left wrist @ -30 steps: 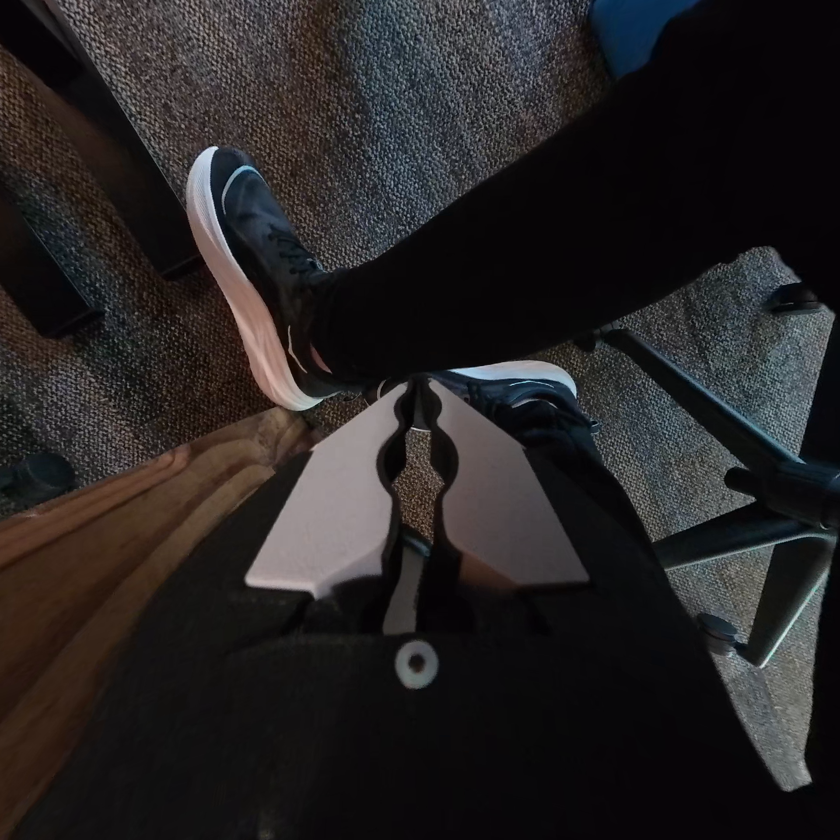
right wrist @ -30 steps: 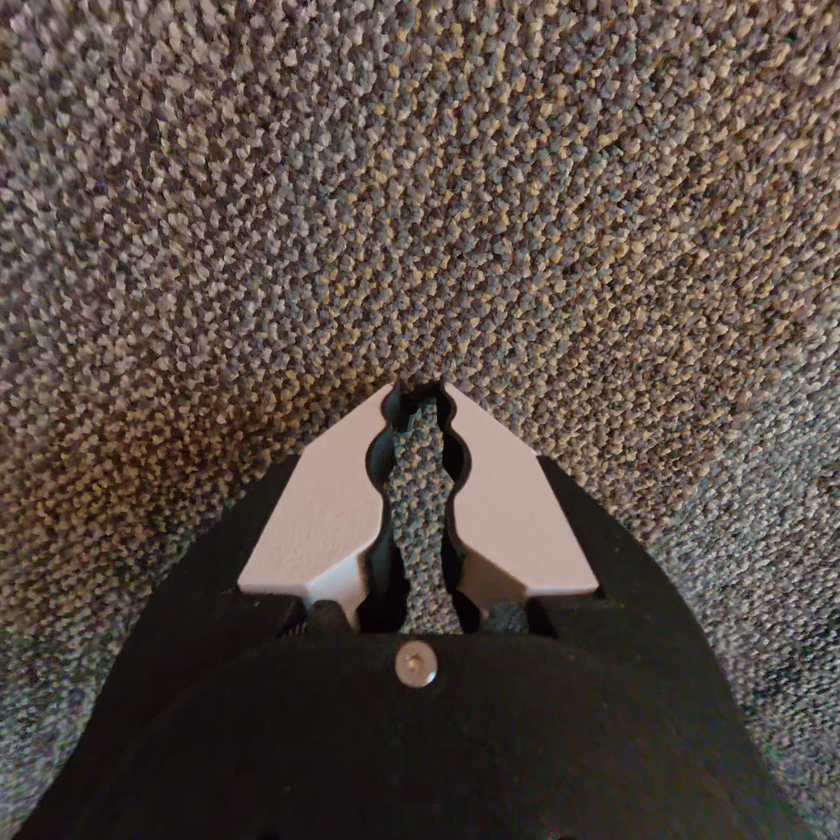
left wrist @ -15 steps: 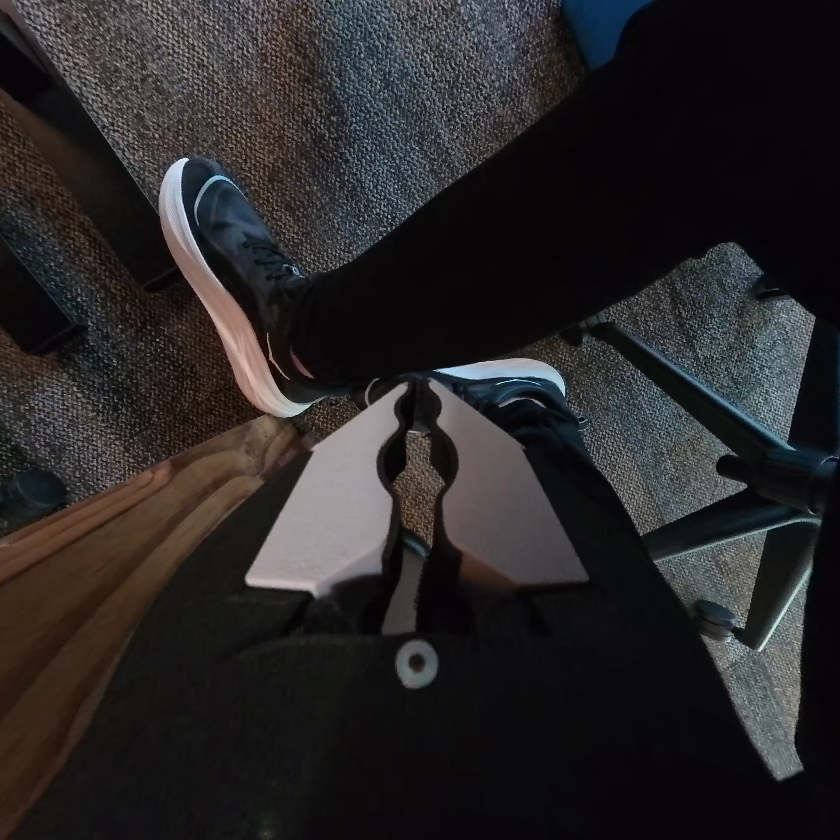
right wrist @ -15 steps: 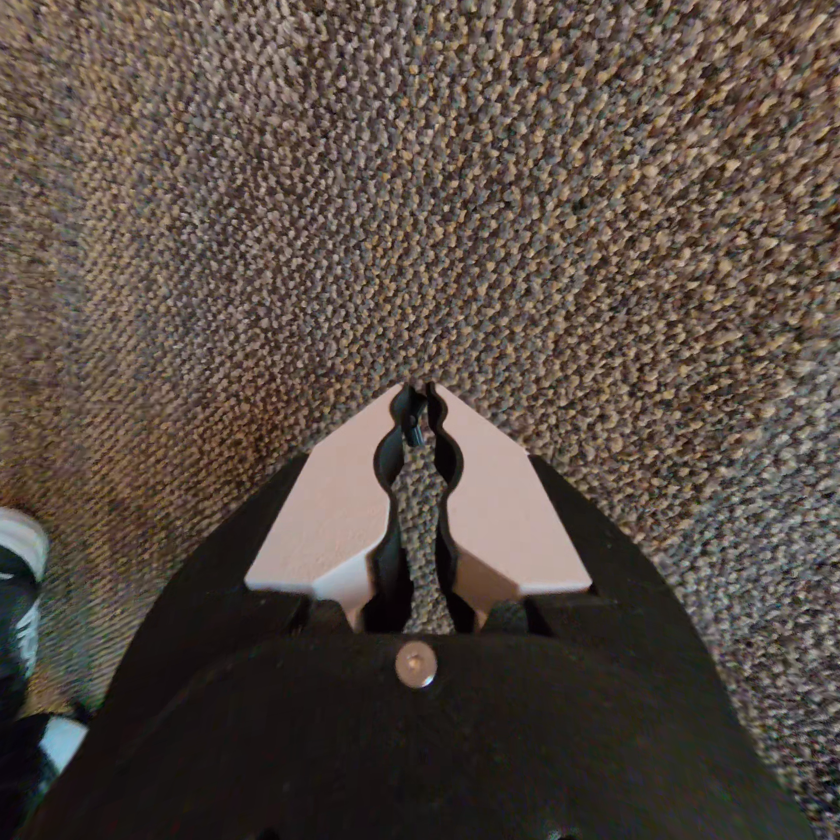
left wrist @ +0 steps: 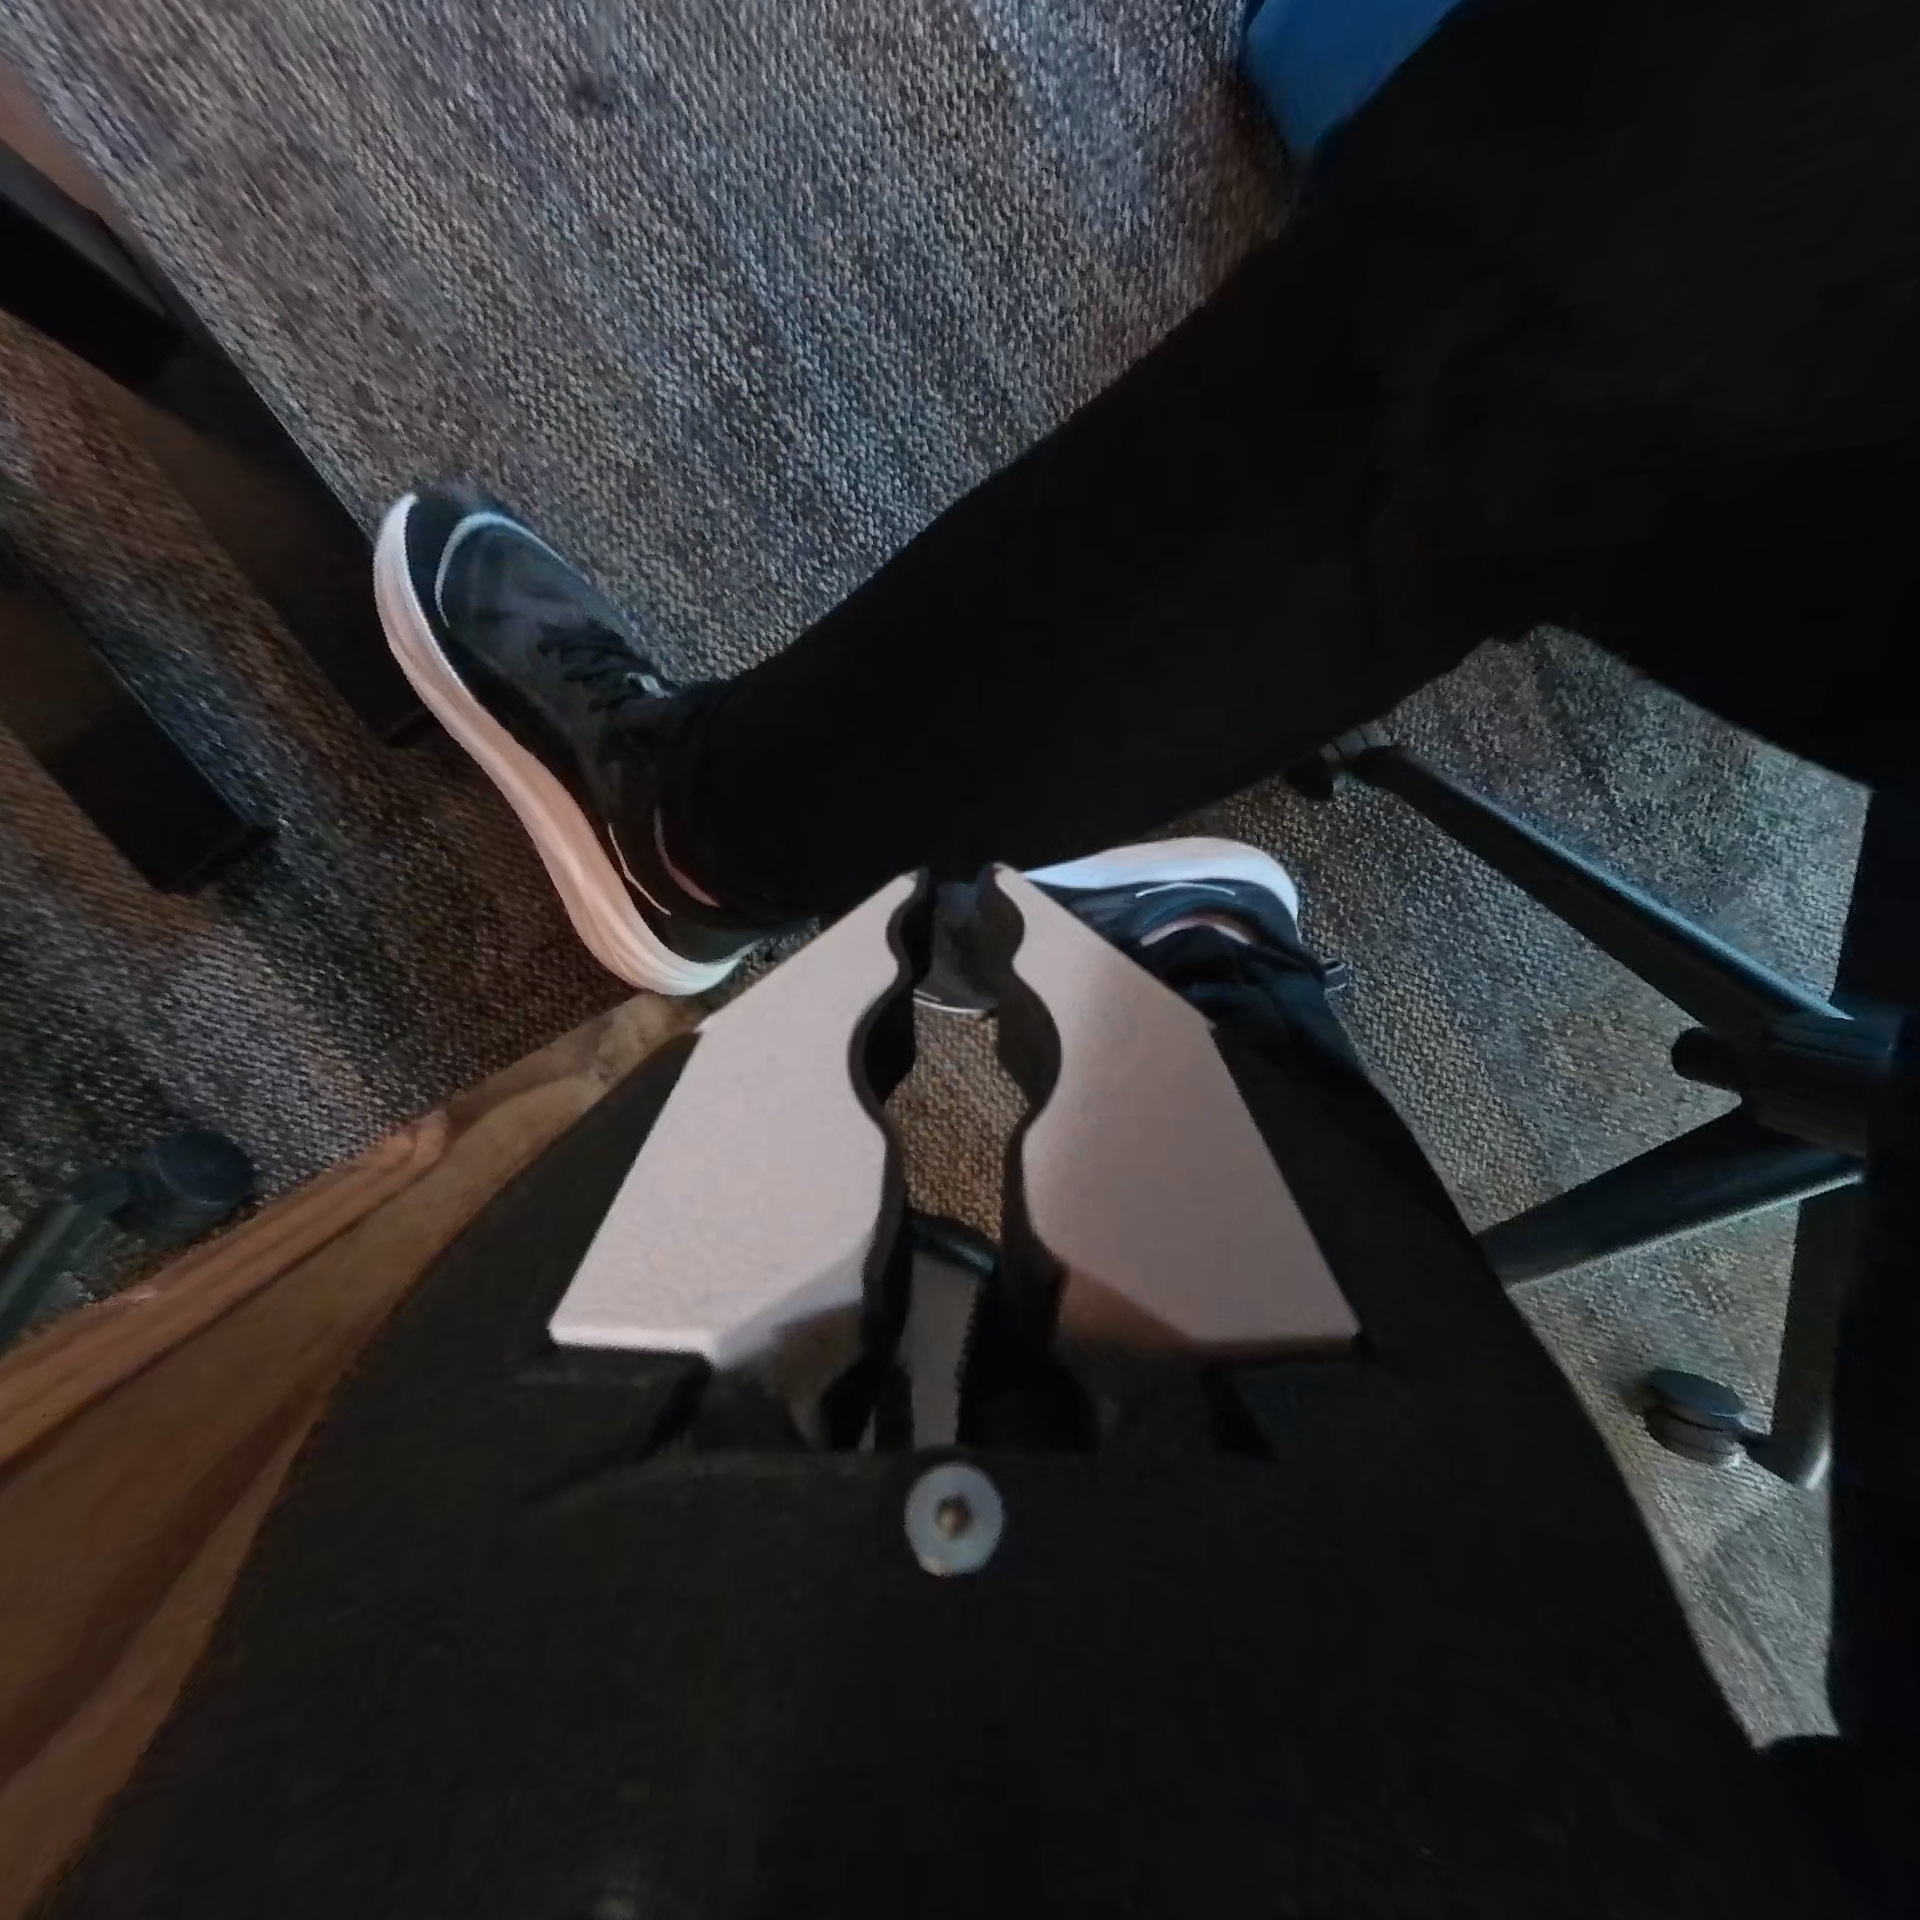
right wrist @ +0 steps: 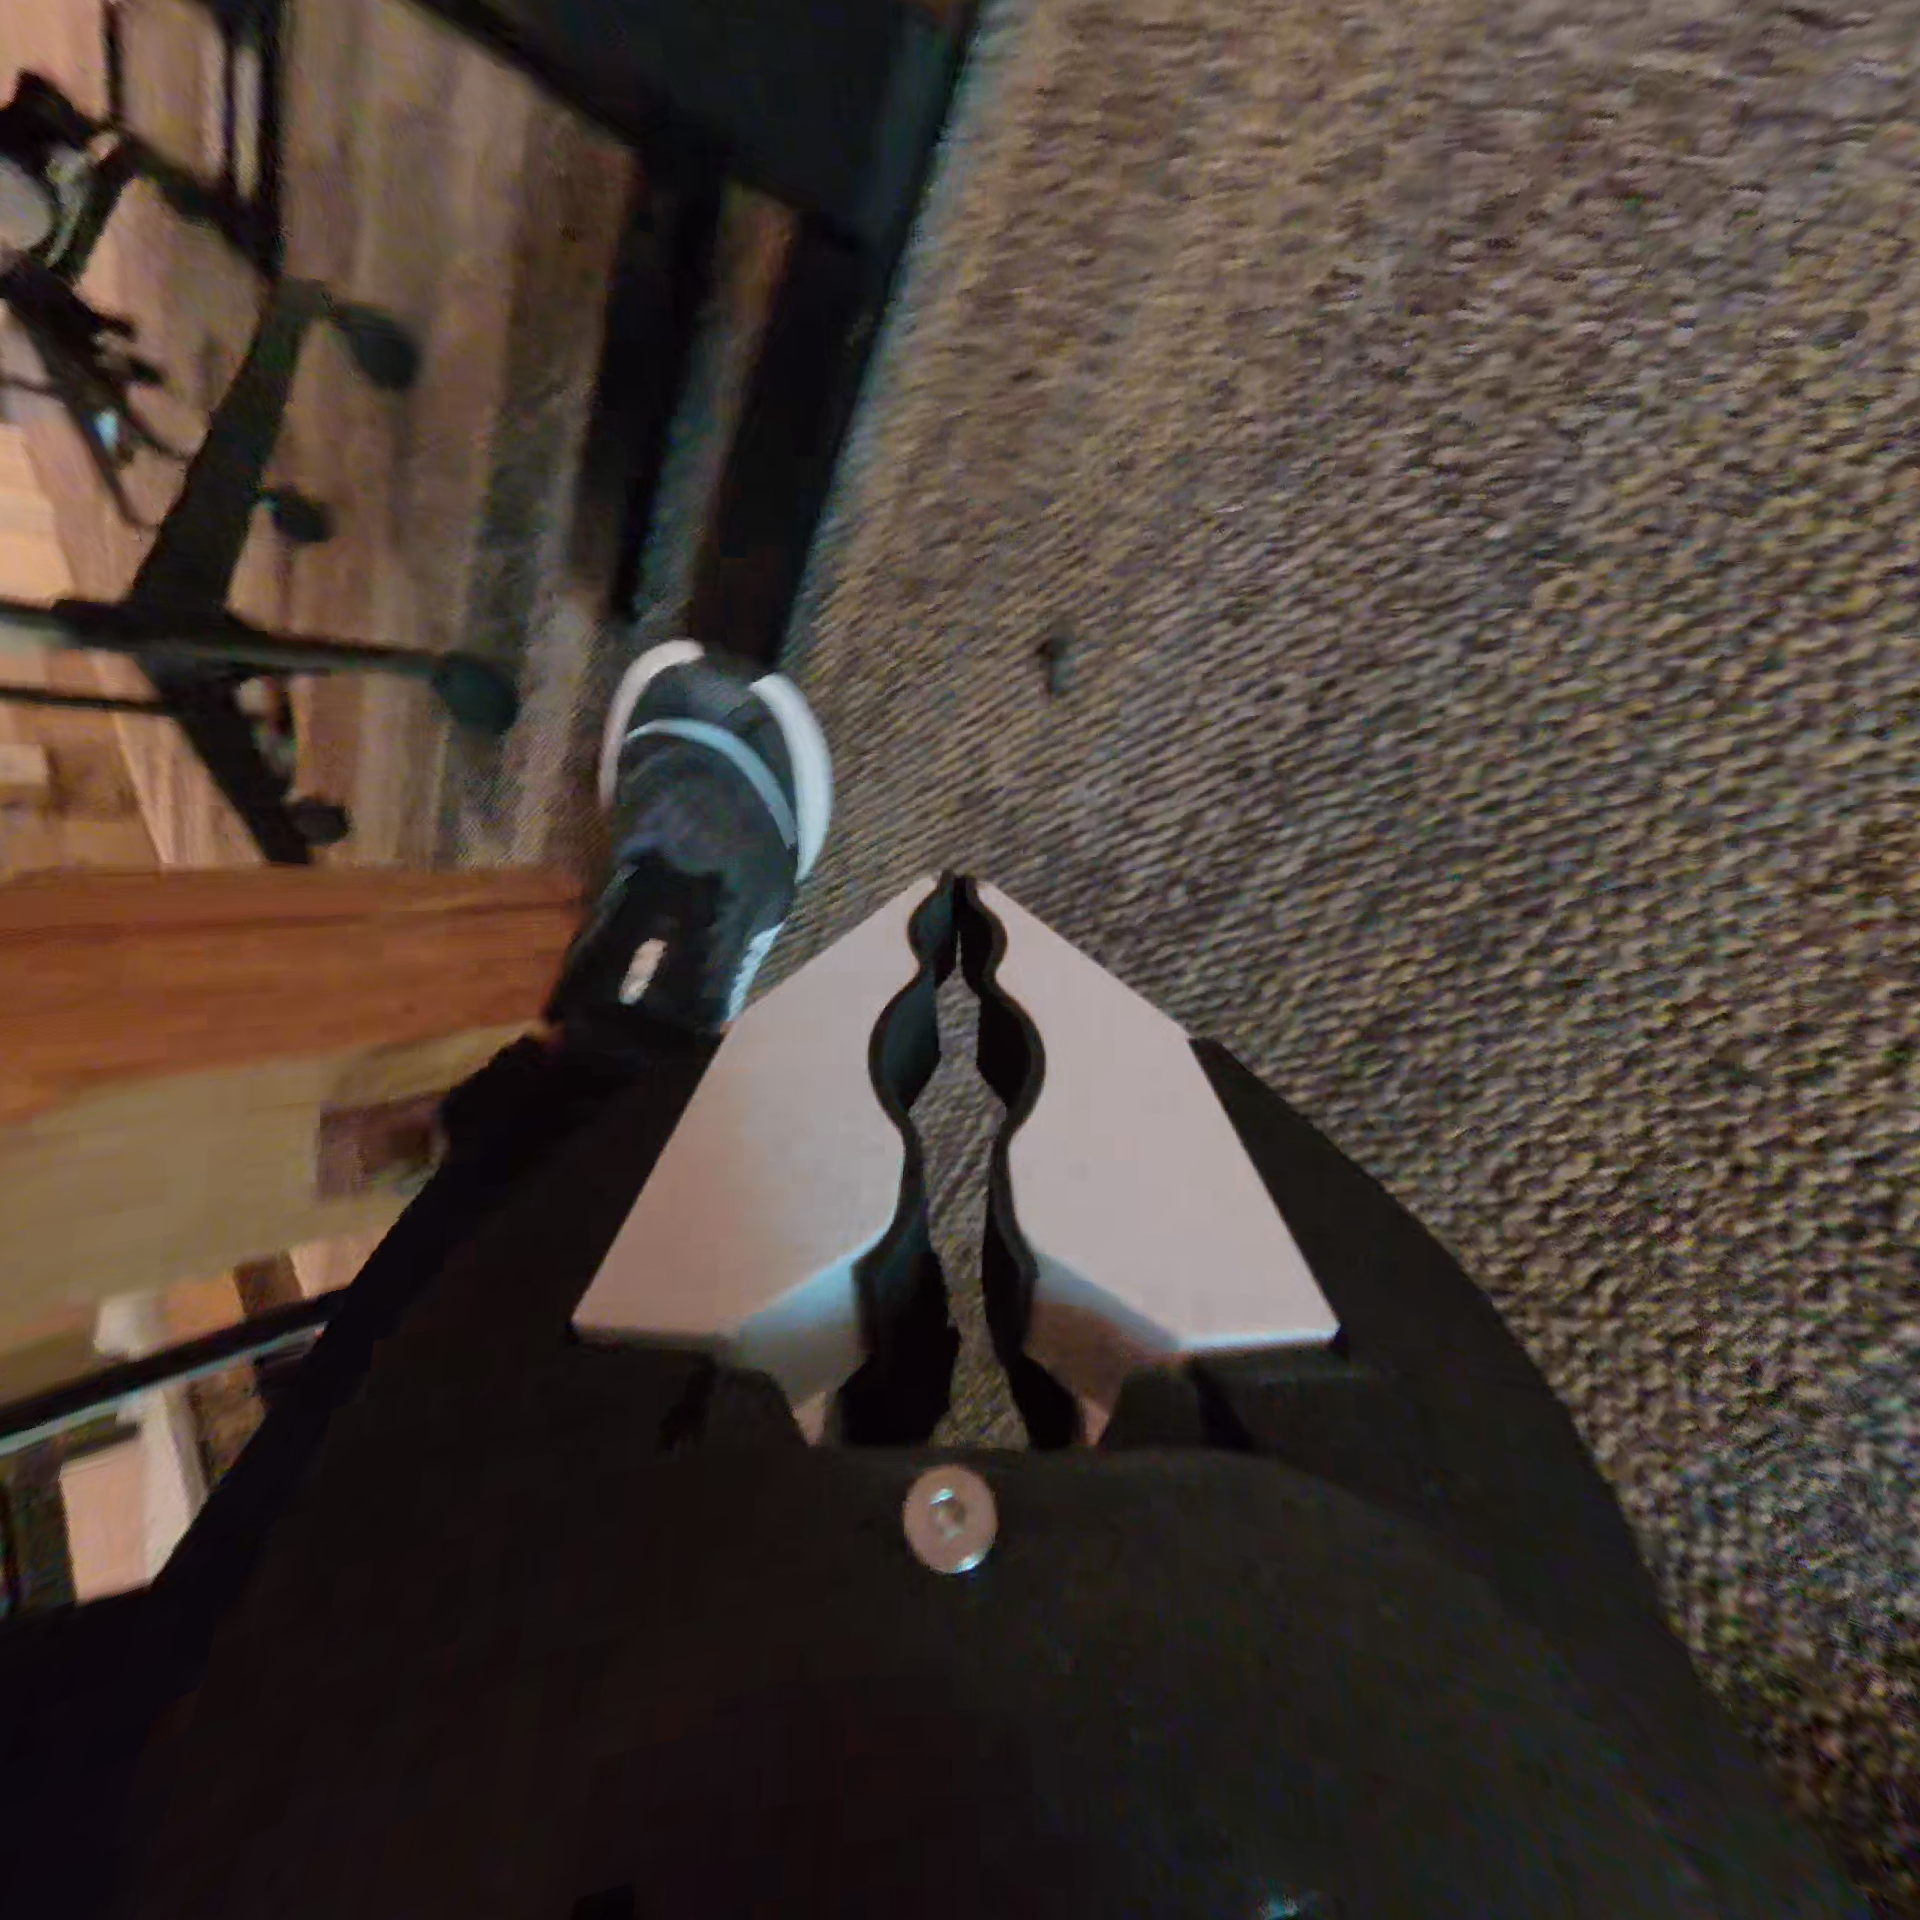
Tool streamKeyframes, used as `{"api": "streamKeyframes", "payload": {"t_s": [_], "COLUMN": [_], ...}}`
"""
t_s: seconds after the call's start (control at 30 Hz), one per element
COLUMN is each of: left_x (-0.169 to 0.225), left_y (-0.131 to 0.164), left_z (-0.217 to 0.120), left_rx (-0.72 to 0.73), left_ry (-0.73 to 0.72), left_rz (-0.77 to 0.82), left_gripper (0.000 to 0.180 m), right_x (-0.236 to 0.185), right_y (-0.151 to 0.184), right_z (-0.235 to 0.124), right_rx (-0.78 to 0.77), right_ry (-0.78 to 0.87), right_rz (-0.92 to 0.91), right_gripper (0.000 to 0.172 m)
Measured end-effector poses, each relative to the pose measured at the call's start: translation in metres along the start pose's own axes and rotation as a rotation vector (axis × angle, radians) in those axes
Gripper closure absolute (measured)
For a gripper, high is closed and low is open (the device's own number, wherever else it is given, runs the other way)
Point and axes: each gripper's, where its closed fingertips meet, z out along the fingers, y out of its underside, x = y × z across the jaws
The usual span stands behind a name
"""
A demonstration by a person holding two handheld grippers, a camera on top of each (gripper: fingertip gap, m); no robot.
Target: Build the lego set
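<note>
Your right gripper [right wrist: 957,891] hung over speckled carpet [right wrist: 1403,520], fingertips closed together on nothing, a black-and-white sneaker [right wrist: 707,821] just left of them.

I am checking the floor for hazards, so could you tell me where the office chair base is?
In the left wrist view the black chair base stands on the carpet at the right edge, beside the person's right shoe.

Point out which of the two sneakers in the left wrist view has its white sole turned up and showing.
The left sneaker, crossed over on the outstretched leg, is tipped so its sole shows. The other sneaker sits behind the tongs' tips.
</note>
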Motion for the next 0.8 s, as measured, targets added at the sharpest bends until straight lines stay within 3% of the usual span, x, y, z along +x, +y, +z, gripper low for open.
{"api": "streamKeyframes", "payload": {"t_s": [0.1, 0.2, 0.37, 0.5, 0.67, 0.8], "left_x": [0.004, 0.008, 0.011, 0.018, 0.008, 0.015], "left_y": [-0.014, -0.018, -0.007, 0.003, 0.005, 0.03], "left_z": [-0.007, -0.014, -0.035, -0.048, -0.042, -0.023], "left_rx": [0.008, -0.023, -0.081, -0.1, -0.112, -0.15], "left_ry": [-0.03, -0.062, -0.11, -0.079, -0.068, -0.015], "left_rz": [0.032, 0.076, 0.07, 0.064, 0.075, 0.058], "left_gripper": [0.174, 0.174, 0.174, 0.174, 0.176, 0.176], "right_x": [-0.049, -0.062, -0.075, -0.077, -0.043, -0.014], "right_y": [0.01, 0.025, 0.053, 0.078, 0.111, 0.118], "right_z": [-0.039, -0.065, -0.063, -0.021, 0.063, 0.127], "right_rx": [0.021, -0.003, -0.086, -0.222, -0.364, -0.395], "right_ry": [-0.057, -0.013, 0.02, 0.053, 0.116, 0.157], "right_rz": [-0.04, -0.123, -0.281, -0.45, -0.692, -0.895], "right_gripper": [0.172, 0.172, 0.166, 0.155, 0.155, 0.161]}}
